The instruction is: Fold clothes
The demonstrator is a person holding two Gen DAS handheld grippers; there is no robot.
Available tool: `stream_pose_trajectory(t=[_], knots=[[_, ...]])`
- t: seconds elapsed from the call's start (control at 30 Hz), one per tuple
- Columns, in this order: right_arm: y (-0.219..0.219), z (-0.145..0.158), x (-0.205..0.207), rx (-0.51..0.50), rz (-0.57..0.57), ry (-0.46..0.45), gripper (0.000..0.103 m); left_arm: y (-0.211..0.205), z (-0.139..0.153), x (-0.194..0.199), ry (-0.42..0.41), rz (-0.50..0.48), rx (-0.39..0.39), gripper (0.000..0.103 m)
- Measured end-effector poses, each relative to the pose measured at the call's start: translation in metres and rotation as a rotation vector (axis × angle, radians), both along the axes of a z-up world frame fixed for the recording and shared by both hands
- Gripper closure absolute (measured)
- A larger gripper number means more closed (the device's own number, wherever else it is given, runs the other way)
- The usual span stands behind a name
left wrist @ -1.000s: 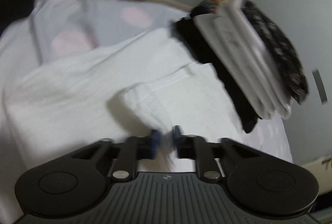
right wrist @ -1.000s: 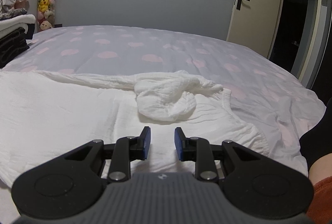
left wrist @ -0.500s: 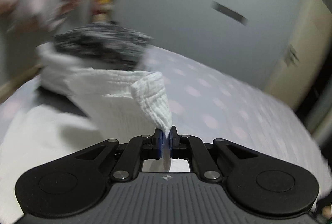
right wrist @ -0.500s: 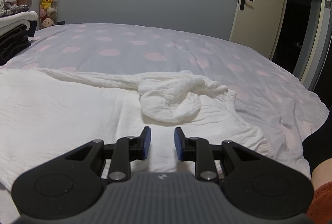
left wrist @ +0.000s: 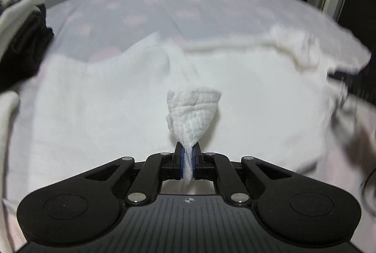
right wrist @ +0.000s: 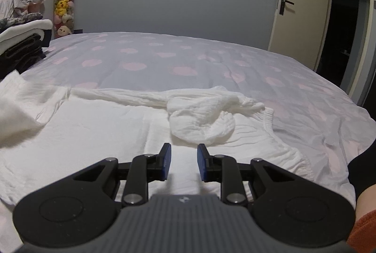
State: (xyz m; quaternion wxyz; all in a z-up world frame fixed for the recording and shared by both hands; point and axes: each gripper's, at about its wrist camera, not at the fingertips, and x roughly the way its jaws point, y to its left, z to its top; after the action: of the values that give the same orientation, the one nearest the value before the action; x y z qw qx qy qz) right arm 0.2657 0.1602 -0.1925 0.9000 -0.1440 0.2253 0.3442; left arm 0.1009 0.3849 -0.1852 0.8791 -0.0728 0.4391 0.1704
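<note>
The bed carried the white garment spread across its near edge, one sleeve bunched mid-bed. The left gripper, clenched on a garment corner, had swung it from the stacked clothes toward centre: a fold underway. The right gripper hovered released, empty.

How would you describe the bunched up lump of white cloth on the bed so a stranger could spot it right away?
Start at the bed with the lilac, pink-spotted cover and find the large white crinkled garment spread over its near side. The bunched lump of white cloth sits on the garment's far edge, just beyond the open right gripper. Unlike the flat fabric around it, it is twisted and heaped.
</note>
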Motion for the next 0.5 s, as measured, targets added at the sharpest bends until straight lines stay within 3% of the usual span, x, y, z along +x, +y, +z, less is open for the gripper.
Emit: stream_pose_trajectory(t=[0.1, 0.2, 0.33, 0.5], knots=[[0.003, -0.001, -0.001, 0.003, 0.012, 0.016, 0.076, -0.008, -0.004, -0.003, -0.015, -0.012, 0.026, 0.092], [0.004, 0.001, -0.004, 0.017, 0.034, 0.054, 0.076, -0.007, 0.003, -0.006, -0.035, -0.058, -0.017, 0.077], [0.007, 0.007, -0.011, 0.031, 0.075, 0.131, 0.078, -0.016, 0.005, -0.021, -0.049, -0.094, -0.031, 0.073], [0.024, 0.021, -0.025, 0.08, 0.192, 0.265, 0.081, -0.007, 0.017, -0.055, -0.09, 0.024, 0.022, 0.072]])
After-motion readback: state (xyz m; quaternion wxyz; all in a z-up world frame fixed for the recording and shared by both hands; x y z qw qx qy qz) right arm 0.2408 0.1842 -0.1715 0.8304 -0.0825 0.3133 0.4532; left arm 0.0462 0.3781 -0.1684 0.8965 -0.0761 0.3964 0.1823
